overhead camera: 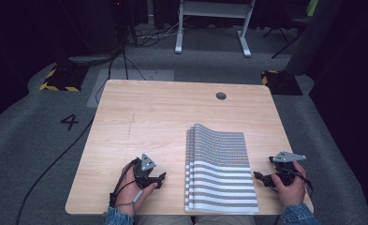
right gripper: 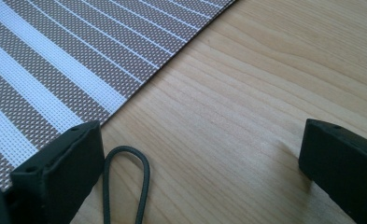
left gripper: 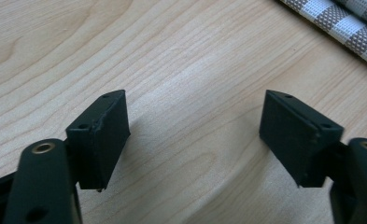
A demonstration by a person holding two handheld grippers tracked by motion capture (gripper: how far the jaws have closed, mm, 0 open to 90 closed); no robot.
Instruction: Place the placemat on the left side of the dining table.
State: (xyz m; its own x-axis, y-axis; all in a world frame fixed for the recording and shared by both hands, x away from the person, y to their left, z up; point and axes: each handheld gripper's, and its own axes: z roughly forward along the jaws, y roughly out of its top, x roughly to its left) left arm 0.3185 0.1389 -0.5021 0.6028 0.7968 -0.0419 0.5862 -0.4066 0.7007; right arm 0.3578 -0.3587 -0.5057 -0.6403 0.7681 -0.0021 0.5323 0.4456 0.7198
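A stack of striped woven mats [overhead camera: 220, 171], brown-grey and white, is lying on the right half of the desk [overhead camera: 163, 117], its near edge almost flush with the desk's front edge and its far end curling up a little. From the high view the layers are showing along the left side of the stack, though how many there are is hard to tell.

The right gripper [overhead camera: 261, 178] is sitting just beside the stack's right edge, held in the person's right hand [overhead camera: 290, 186], with its jaws spread wide and nothing between them. In the right gripper view a loop of dark cable [right gripper: 125, 184] is lying on the wood next to the mat's border [right gripper: 55, 70].

The left gripper [overhead camera: 160, 179] is resting on bare wood to the left of the stack, apart from it, in the left hand [overhead camera: 130, 190]; its jaws are also standing wide apart over empty desk, with a corner of the mats [left gripper: 344, 25] showing at the upper right of the left gripper view.

The desk is pale wood with a round cable hole [overhead camera: 221, 95] near its far right. The far half and the left part of the top are lying open. Around it grey carpet [overhead camera: 41, 131] is spreading, marked with a number 4 [overhead camera: 69, 122]; a black cable [overhead camera: 55, 159] is trailing across the floor at left, hazard-striped bases [overhead camera: 60, 79] are standing at both far corners, and a white frame [overhead camera: 214, 23] is standing beyond in a dark room.
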